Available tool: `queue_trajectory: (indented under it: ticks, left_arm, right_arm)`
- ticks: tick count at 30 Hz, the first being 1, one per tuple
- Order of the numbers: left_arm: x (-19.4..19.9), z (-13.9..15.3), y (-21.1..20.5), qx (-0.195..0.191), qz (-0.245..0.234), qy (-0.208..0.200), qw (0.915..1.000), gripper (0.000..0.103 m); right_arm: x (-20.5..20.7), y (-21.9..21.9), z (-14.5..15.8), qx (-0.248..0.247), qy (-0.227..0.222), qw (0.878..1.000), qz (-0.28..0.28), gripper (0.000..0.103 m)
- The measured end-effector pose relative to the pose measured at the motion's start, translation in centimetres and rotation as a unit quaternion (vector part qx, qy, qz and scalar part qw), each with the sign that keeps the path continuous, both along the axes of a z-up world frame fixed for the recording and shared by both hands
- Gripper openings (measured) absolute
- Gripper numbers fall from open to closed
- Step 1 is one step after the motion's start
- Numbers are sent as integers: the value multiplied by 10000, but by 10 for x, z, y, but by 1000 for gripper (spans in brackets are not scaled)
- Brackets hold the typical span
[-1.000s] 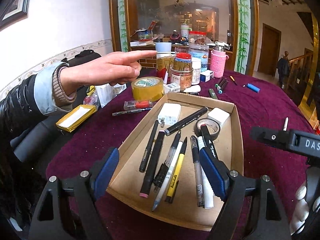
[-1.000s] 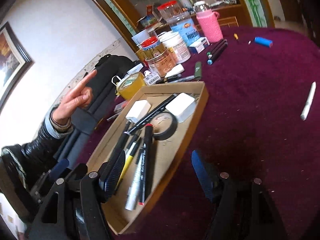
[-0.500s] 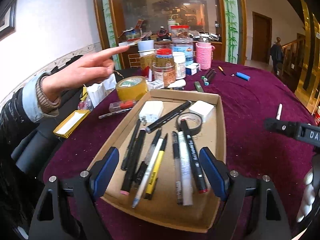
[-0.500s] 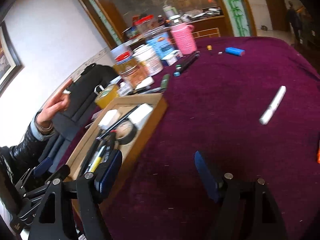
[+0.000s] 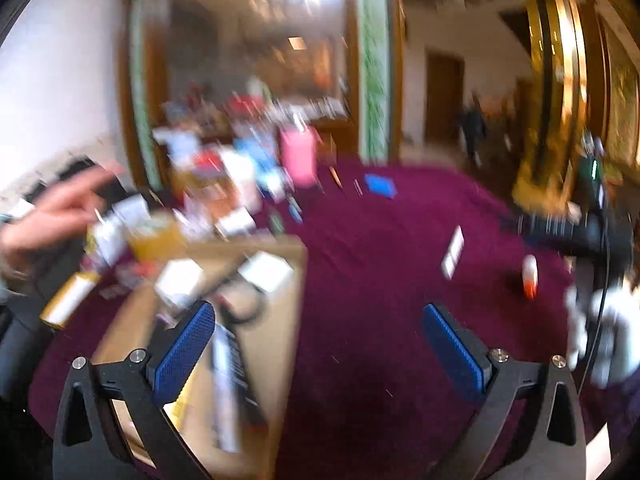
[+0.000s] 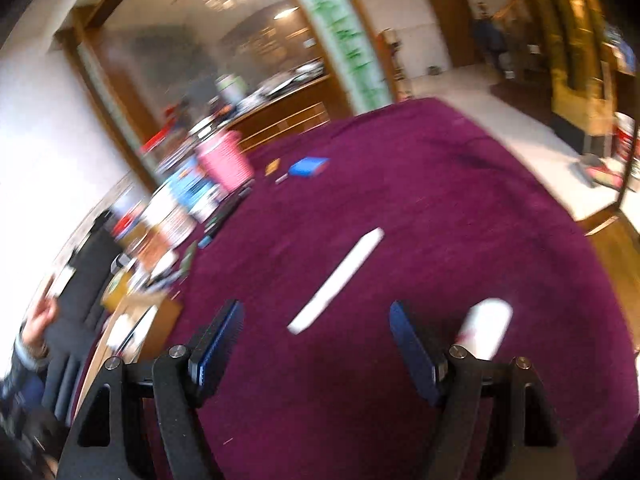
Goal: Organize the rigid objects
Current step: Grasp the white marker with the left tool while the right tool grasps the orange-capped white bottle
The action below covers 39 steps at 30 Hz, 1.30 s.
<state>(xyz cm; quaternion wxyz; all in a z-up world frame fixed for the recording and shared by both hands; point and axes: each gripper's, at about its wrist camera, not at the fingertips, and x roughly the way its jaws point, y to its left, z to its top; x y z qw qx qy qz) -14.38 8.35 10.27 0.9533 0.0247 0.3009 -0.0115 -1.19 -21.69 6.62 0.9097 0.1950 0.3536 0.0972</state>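
- The round table (image 6: 460, 200) in purple cloth carries the cardboard tray (image 5: 280, 320) of pens at its near left.
- The white pen (image 6: 338, 280) lies on bare cloth toward the table's middle, long axis slanting from near-left to far-right.
- The right gripper (image 6: 316, 344), spread and empty, is nearer it, the pen just ahead between its jaws.
- The left gripper (image 5: 320, 352), whose jaws have just widened, grips nothing beside the tray.

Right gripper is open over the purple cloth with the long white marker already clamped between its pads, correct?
Not clamped. The right wrist view shows the right gripper open and empty, with the white marker lying loose on the purple cloth ahead of the pads.
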Motion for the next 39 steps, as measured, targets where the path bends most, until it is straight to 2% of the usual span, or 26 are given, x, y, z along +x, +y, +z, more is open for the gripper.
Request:
queue_trajectory:
  ticks: [4,7,9,10,11,12,14,16,19,23,26,27,29,31,34,35,36,37,38,39]
  left_arm:
    - [25,-23,-25,-8,-227,600,9979,103]
    - [51,-20,-30,-62,-281,774,9966,103]
    - [78,-7,-28,-123,-132,736,9971,103]
    - [102,4,-23,-166,50,638,9978,103]
    - [117,12,-20,-172,166,573,9981,103]
    - [132,19,-17,-145,287,531,9981,103]
    - [159,29,-16,-131,434,477,9978,103]
    - [170,29,-22,-335,313,557,9974,103]
    - [179,6,-53,-289,-93,793,9964,103]
    - [191,-41,-98,-133,-628,1256,9900,101]
    - [201,-70,-130,-153,-1071,1617,9809,79]
    - [204,-75,-140,-133,-1203,1693,9781,77]
    - [210,-83,-163,76,-1415,1659,9759,77]
    - [215,-90,-184,461,-1481,1534,9759,77]
    - [223,-107,-208,1102,-1682,1557,9671,78]
    - [220,-106,-208,1081,-1694,1396,9696,77]
    - [219,-107,-208,1049,-1728,1411,9691,72]
    - [218,-107,-205,849,-1816,1504,9681,61]
    - [219,-106,-202,514,-1955,1666,9651,31]
    - [218,-105,-198,341,-1961,1753,9642,11]
  right_arm:
    - [14,-42,-6,108,24,9988,-470,80]
    - [19,-66,-17,208,-2,9968,-771,80]
    - [20,-76,-28,276,111,9954,-916,80]
    - [24,-81,-33,425,321,9943,-920,80]
    - [24,-84,-35,613,349,9936,-888,80]
    - [23,-89,-33,764,297,9928,-878,80]
    - [20,-93,-29,734,200,9926,-941,80]
    - [17,-98,-27,804,160,9912,-1044,82]
    - [21,-106,-34,946,355,9882,-1153,83]
    - [27,-101,-45,1079,674,9864,-1040,83]
    - [29,-96,-47,921,732,9882,-980,83]
    - [29,-94,-48,885,759,9885,-966,83]
    - [31,-91,-49,846,825,9887,-922,83]
    - [32,-89,-52,813,890,9887,-892,83]
    - [32,-88,-54,777,936,9888,-870,83]
    - [33,-88,-54,775,945,9887,-871,83]
    - [33,-88,-55,769,955,9885,-881,83]
    - [33,-88,-55,765,964,9884,-888,83]
    - [33,-89,-55,762,973,9883,-894,83]
    - [33,-89,-56,748,988,9882,-905,83]
